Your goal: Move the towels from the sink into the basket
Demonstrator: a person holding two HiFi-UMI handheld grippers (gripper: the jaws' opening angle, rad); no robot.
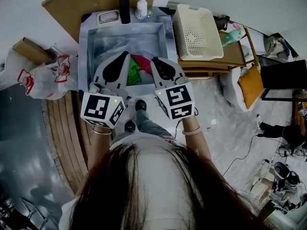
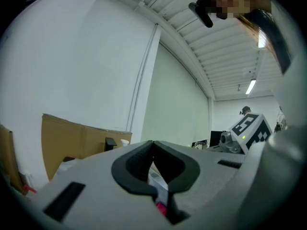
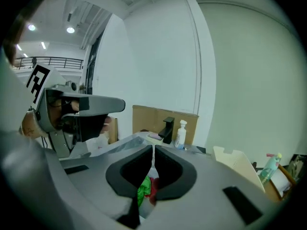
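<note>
Head view: the metal sink sits in a worktop straight ahead, with a black tap and a soap bottle at its far rim. The towels, green and red, lie crumpled in a heap at the sink's near end. They are too bunched to show a long axis. The left gripper and right gripper point into the sink on either side of the heap. The cream basket stands mouth up just to the right of the sink, its long side running away from the person.

Left gripper view: the left gripper has its jaws pressed together with nothing between them.

Right gripper view: the right gripper is likewise closed and empty. The towels show below its tips, and the basket is to the right.
</note>
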